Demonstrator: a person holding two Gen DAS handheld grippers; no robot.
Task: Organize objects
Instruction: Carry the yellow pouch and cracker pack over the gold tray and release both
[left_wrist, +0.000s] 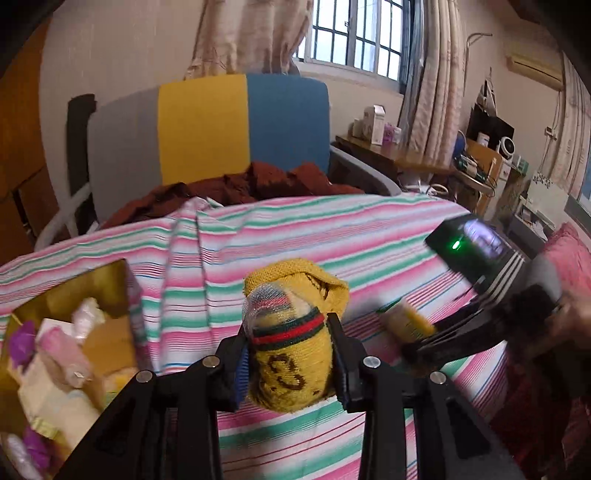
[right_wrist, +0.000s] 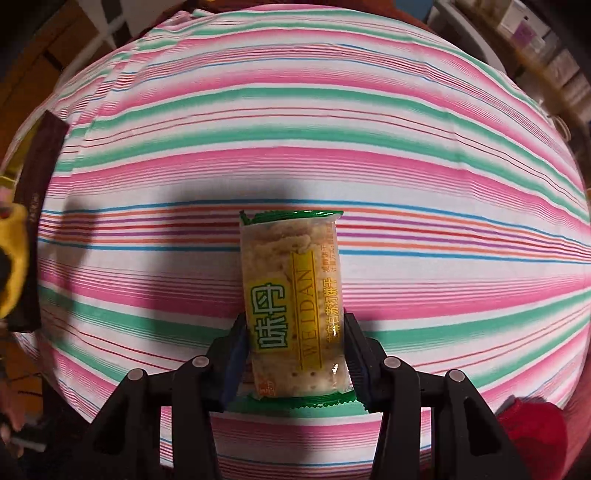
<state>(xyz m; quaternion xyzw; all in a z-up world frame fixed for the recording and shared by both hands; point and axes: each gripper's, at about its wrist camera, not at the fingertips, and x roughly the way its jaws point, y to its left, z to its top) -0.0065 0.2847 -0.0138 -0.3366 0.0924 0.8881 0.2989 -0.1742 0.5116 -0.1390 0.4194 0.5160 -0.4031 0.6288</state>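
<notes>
So the whole thing sits on a striped cloth, pink, green and white, spread over some surface I can't tell apart from a bed or a bench. At the far side there's a chair with a grey, yellow and blue back and a dark red garment piled on its seat. Near left is an open cardboard box stuffed with small wrapped bits, kinda blurry. The left claw is clamped on a rolled yellow sock with a red and green band, held up above the cloth, just right of the box. The right claw is pinched on a cracker packet with green ends, also over the cloth, pointing toward the far side. From the left camera that packet shows near right, a bit smeared.
</notes>
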